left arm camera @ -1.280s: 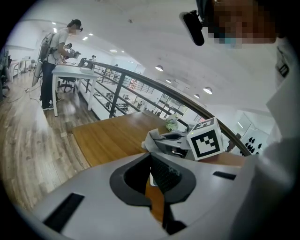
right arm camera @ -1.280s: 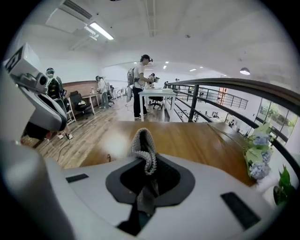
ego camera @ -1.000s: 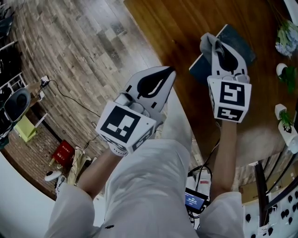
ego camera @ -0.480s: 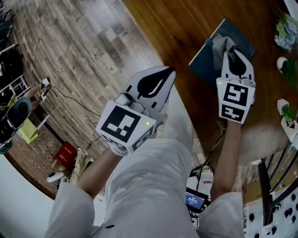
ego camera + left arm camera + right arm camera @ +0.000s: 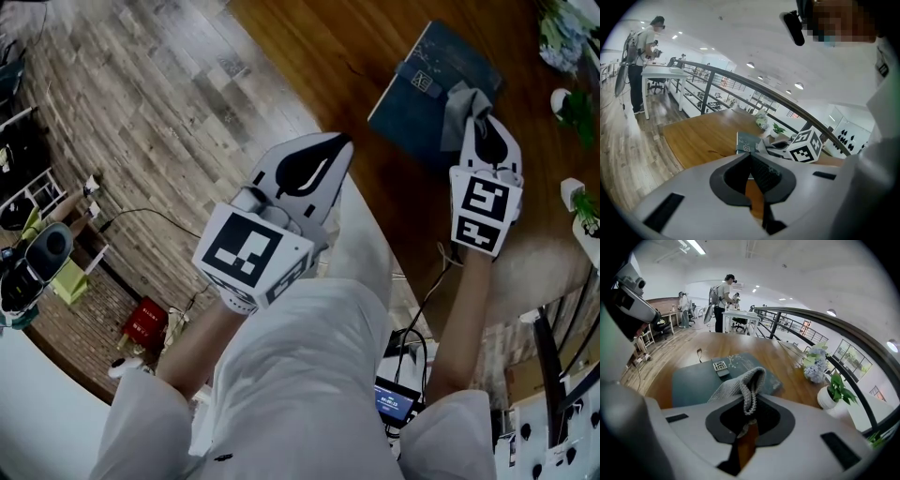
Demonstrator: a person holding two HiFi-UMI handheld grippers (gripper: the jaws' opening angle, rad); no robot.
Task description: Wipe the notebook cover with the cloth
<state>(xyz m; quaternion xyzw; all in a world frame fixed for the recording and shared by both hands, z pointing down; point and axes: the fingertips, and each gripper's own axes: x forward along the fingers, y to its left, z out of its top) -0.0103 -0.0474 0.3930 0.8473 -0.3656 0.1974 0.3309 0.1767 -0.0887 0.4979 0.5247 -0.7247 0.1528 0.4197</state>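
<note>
A dark teal notebook (image 5: pixel 424 82) lies flat on the brown wooden table (image 5: pixel 328 47), with a small patterned clasp on its cover. My right gripper (image 5: pixel 476 111) is shut on a grey knitted cloth (image 5: pixel 459 105), which rests on the notebook's right part. In the right gripper view the cloth (image 5: pixel 740 384) bunches up out of the jaws of the right gripper (image 5: pixel 749 401) above the notebook (image 5: pixel 691 380). My left gripper (image 5: pixel 341 143) hangs off the table's near edge, shut and holding nothing. The left gripper view shows the notebook (image 5: pixel 746 140) beyond the left gripper (image 5: pixel 751 157).
Pale blue flowers (image 5: pixel 814 370) and a small potted plant (image 5: pixel 833 396) stand to the right of the notebook. A metal railing (image 5: pixel 843 336) runs behind the table. The wooden floor (image 5: pixel 141 103) lies to the left. A person (image 5: pixel 723 301) stands far off.
My right gripper has dragged the cloth across the cover from the notebook's left side to its right side. The left gripper has stayed where it was.
</note>
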